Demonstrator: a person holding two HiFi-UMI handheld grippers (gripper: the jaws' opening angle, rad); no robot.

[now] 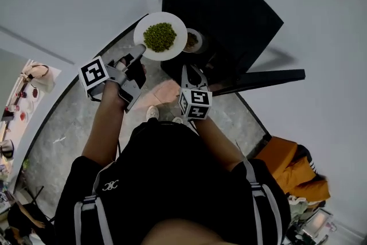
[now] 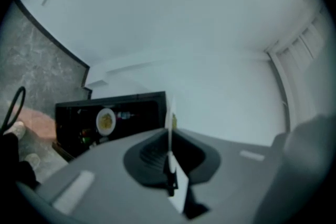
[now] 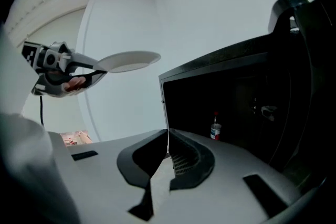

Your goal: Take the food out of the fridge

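In left gripper [image 1: 139, 54], food plate [image 1: 179, 28].

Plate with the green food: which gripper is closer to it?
Left. The left gripper holds the plate by its rim; the right gripper is shut, empty, apart from it, by the fridge.

Orange bundle [image 1: 289, 169], grey marbled floor [image 1: 60, 120]

The head camera looks steeply down from overhead onto the person [image 1: 172, 181] and the top of the black fridge [image 1: 229, 14]. The left gripper [image 1: 139, 55] camera sits close behind its jaws, facing a white wall [image 2: 210, 34] — fridge low at left. The right gripper [image 1: 192, 73] camera faces the open fridge from near. All three views share the fridge and the plate [image 1: 172, 23].
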